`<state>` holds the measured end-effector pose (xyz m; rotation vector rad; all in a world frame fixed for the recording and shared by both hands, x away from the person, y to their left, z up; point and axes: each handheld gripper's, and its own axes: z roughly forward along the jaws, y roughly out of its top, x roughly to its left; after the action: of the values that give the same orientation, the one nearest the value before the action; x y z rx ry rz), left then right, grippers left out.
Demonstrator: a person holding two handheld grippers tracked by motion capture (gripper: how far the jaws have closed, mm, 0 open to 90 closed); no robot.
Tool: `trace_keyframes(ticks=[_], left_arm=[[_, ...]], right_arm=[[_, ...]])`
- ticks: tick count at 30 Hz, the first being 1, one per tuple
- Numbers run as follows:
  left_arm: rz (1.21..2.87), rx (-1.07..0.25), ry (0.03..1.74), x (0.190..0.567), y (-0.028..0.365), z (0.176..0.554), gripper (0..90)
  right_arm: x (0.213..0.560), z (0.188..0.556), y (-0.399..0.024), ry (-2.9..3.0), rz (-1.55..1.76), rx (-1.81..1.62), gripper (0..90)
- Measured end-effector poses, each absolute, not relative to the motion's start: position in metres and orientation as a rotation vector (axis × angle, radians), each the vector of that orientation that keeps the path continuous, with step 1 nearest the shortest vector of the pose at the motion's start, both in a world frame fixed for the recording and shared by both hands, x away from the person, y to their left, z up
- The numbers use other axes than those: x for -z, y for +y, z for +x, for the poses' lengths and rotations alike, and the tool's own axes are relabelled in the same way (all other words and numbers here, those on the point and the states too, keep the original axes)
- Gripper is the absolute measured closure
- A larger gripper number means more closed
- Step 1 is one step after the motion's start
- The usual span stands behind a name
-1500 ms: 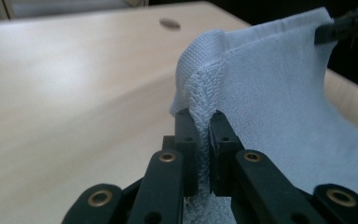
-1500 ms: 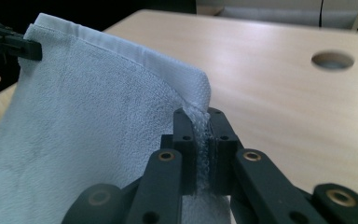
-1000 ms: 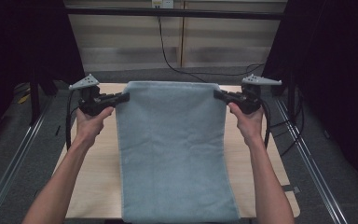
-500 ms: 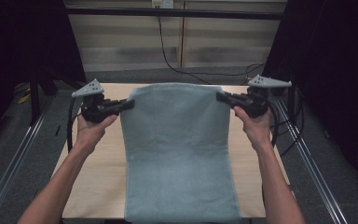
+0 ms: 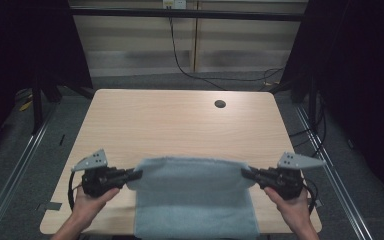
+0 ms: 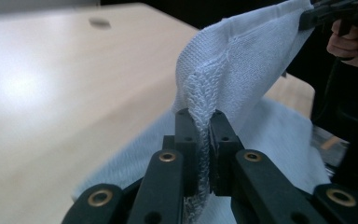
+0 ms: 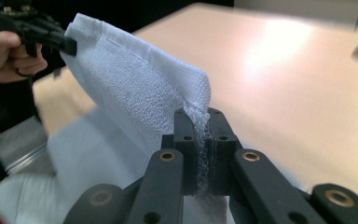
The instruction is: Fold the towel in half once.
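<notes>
A pale blue towel [image 5: 195, 195] lies at the near edge of the wooden table [image 5: 175, 125], its far edge held up between both grippers. My left gripper [image 5: 136, 174] is shut on the towel's left corner; in the left gripper view the terry hem [image 6: 204, 112] is pinched between the black jaws. My right gripper [image 5: 245, 172] is shut on the right corner, and the right gripper view shows the hem [image 7: 200, 121] clamped the same way. The towel's near part rests on the table and hangs over its front edge.
A round cable hole [image 5: 220, 104] sits near the table's far right. Black cables [image 5: 180, 55] hang behind the table. Metal floor rails [image 5: 15, 165] run along both sides, and dark curtains flank the space.
Both grippers have come toward the near edge and lower, carrying the towel's far edge with them. The far part of the table is now bare.
</notes>
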<state>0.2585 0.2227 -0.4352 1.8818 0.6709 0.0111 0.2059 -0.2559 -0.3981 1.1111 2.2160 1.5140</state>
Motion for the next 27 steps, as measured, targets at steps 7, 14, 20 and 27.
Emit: trace_keyframes(ticks=[7, 14, 20, 27], left_arm=[[2.003, 0.165, 0.740, 0.482, 0.223, 0.232, 84.6], [2.136, 0.242, 0.728, 0.502, 0.210, 0.229, 83.9], [2.137, 0.140, 0.748, 0.503, 0.210, 0.250, 84.7], [2.122, 0.038, 0.818, 0.503, 0.207, 0.307, 85.2]], right_arm=[[0.461, 0.180, -0.253, 2.359, 1.295, -1.462, 85.2], [0.488, 0.176, -0.233, 2.521, 1.317, -1.292, 85.2], [0.495, 0.194, -0.224, 2.537, 1.292, -1.192, 85.4], [0.494, 0.239, -0.216, 2.495, 1.287, -1.121, 85.5]])
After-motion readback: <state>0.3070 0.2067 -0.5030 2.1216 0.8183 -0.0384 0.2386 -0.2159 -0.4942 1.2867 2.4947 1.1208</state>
